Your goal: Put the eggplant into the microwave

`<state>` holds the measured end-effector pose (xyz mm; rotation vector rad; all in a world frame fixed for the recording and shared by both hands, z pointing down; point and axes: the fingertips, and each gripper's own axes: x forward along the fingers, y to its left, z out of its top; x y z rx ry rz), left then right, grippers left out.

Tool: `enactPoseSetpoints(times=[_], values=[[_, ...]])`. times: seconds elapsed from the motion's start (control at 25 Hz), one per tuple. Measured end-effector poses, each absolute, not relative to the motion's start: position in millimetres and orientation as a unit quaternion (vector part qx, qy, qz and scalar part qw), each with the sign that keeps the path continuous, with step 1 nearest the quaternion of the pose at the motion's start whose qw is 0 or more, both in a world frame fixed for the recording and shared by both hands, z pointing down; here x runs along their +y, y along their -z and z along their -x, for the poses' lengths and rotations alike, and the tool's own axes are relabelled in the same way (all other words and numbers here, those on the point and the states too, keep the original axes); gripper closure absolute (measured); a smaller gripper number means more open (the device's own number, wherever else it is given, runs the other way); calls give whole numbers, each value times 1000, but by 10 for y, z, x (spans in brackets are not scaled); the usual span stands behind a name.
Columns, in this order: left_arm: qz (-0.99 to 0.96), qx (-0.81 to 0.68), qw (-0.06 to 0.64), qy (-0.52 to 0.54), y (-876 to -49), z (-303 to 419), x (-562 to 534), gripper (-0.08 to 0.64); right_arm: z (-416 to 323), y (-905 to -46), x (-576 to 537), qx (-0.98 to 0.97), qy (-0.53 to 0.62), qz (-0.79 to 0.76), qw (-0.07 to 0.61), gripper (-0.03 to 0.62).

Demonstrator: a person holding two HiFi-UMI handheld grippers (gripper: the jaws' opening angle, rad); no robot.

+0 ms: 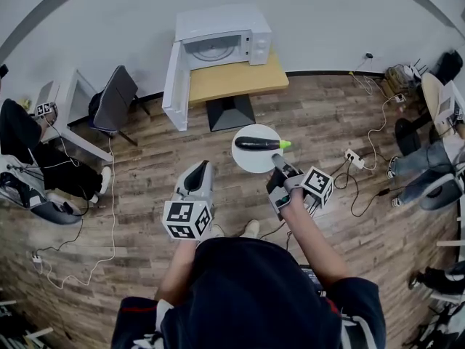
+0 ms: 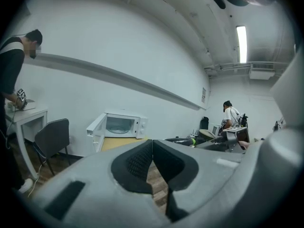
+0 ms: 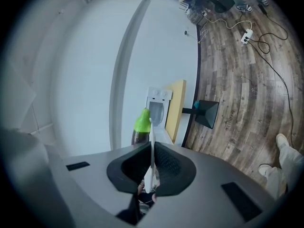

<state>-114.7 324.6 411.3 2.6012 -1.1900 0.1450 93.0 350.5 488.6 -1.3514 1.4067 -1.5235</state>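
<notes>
Right gripper pinches the thin rim of a round, flat white plate. In the right gripper view the rim stands edge-on betw. the ribbed black pads. On the plate lies a long, smooth dark-purple eggplant w/ a bright green cap, in front of the boxy white microwave and well apart from it. The microwave's door is swung open. It sits on a light wooden table. Left gripper, also in front of the microwave, has jaws pressed together w/ nothing betw. them. Floor is wood-grain planks.
</notes>
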Motion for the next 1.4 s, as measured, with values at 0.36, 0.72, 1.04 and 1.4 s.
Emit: enactPoseSetpoints(times=[0.36,0.72,1.04,1.4], values=[[-890,-431,139,-56,-4218,929,3388,543,-1150,-5021,3530,545,595,502,311,569],[-884,-441,141,-64,-4286,873,3374,543,-1281,-5110,3450,544,600,495,315,569],[-885,-437,146,-64,-4352,877,3014,543,-1265,-5124,3106,541,601,500,310,569],[-890,-427,147,-64,-4363,850,2256,543,-1230,-5121,2361,544,598,495,320,569]])
